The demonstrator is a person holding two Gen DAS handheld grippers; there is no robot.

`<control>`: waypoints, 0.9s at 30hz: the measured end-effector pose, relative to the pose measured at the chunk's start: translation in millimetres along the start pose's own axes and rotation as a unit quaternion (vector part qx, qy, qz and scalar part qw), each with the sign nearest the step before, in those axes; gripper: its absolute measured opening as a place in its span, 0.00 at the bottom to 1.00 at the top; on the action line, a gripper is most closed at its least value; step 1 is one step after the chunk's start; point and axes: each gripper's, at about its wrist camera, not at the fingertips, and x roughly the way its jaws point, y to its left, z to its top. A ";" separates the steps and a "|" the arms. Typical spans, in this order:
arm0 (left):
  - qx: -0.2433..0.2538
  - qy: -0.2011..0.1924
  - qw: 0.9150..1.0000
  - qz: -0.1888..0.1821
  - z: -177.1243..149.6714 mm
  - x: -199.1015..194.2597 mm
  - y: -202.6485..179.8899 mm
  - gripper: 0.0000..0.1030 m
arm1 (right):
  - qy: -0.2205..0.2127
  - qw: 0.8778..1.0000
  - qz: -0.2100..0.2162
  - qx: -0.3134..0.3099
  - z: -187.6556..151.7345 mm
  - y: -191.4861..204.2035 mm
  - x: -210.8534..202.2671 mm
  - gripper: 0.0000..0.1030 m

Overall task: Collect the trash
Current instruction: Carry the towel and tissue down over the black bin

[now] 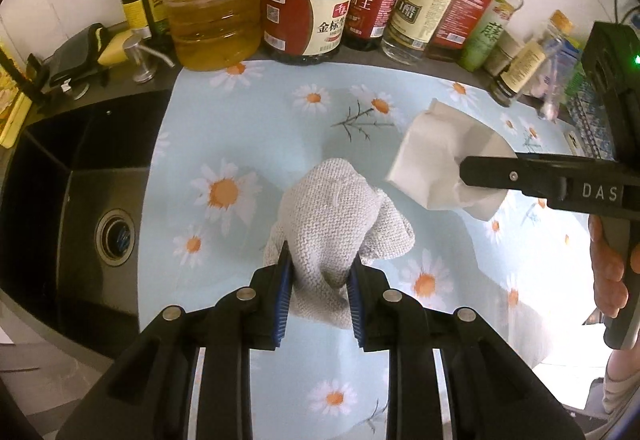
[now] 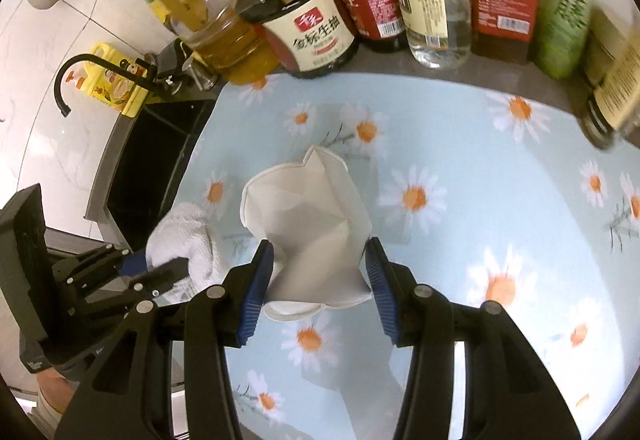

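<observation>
l gripper (image 1: 320, 280) grips cloth (image 1: 336, 208), r gripper (image 2: 320, 272) tissue (image 2: 308, 208), "das" on its arm

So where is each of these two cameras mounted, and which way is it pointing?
Left wrist: rides the left gripper, looking along its fingers at the knitted cloth it clamps; the person's right hand shows.
Right wrist: rides the right gripper, facing the white paper napkin it clamps.
Shared: daisy mat, sink, the sauce bottles; each view also catches the other gripper.
</observation>
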 end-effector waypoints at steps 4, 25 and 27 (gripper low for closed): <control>0.005 -0.007 1.000 -0.008 -24.5 -14.5 5.3 0.23 | -0.007 1.000 -0.010 0.005 -24.4 13.2 -9.8 0.47; 0.025 -0.014 0.999 -0.037 -150.8 -64.6 25.2 0.23 | -0.019 0.999 -0.030 0.022 -173.4 87.1 -33.1 0.47; 0.024 -0.012 0.999 -0.038 -159.2 -65.2 26.8 0.23 | -0.016 0.999 -0.029 0.023 -186.0 91.7 -31.6 0.47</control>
